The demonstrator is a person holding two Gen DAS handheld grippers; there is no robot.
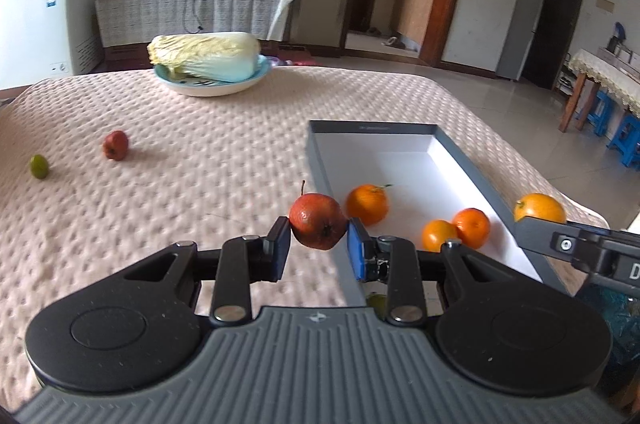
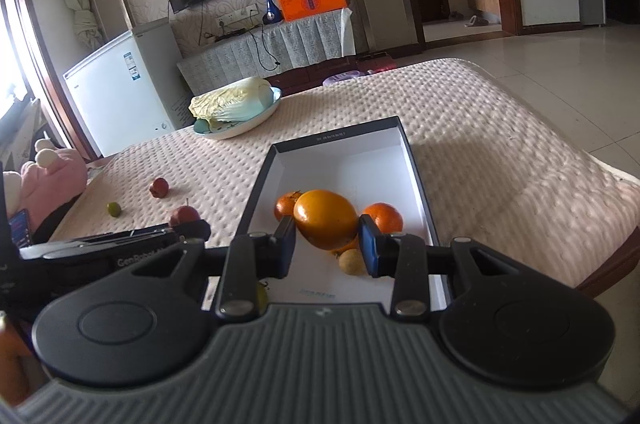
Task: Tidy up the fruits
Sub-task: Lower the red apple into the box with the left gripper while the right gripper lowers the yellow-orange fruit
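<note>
Four oranges (image 1: 367,204) (image 1: 439,235) (image 1: 471,227) (image 1: 539,207), two red fruits (image 1: 318,227) (image 1: 116,145), one cabbage (image 1: 204,55), one box (image 1: 372,127).

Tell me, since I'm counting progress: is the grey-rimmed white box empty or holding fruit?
Holding fruit: the grey-rimmed white box has three small oranges on its floor; its far end is bare.

box (image 2: 416,179) on the table (image 1: 200,127), tangerines (image 1: 471,227) inside it, cabbage (image 1: 204,57) on a plate (image 1: 212,87) behind, two small fruits (image 1: 116,145) off left

Each camera sits just behind its own tongs, low over the desk (image 1: 200,143), looking forward along them. The left view faces the box (image 1: 492,191) from its left edge; the right view looks down over its near end. Both share the box, cabbage (image 2: 232,103) and TV wall.
</note>
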